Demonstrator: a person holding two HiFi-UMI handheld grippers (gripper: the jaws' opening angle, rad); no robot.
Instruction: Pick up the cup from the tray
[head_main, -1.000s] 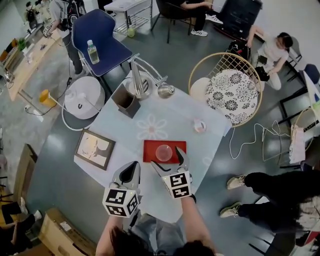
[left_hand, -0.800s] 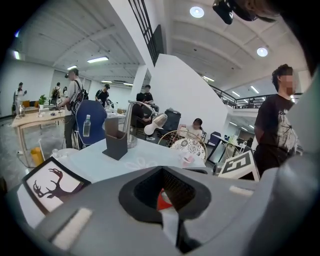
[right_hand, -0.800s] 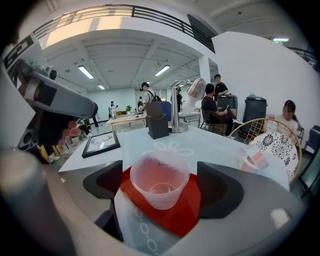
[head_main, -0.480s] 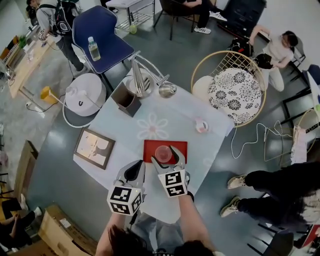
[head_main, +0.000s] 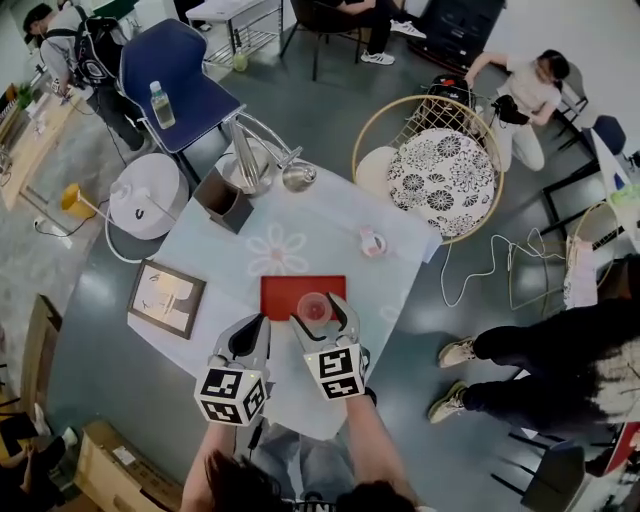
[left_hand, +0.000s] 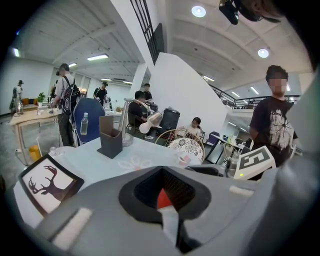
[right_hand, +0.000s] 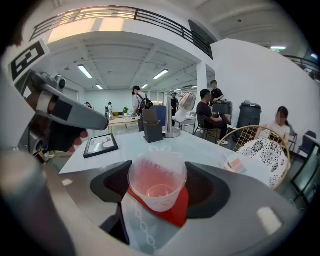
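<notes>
Cup (right_hand: 157, 182): one, clear plastic, round and tapered, upright on the tray's near edge, at 12 o'clock from the right gripper.
Right gripper (head_main: 320, 311): one, grey jaws closed against the cup's two sides.
Left gripper (left_hand: 162, 197): one, at 9 o'clock of the right gripper, jaws together, empty.
Tray (head_main: 280, 297): one, flat red rectangle.
Table (head_main: 330, 225): pale, flower print; one framed deer picture (head_main: 166, 297) at 9 o'clock.

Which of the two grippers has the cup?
The right gripper: its jaws press both sides of the clear cup on the red tray; the left gripper is shut, empty.
</notes>
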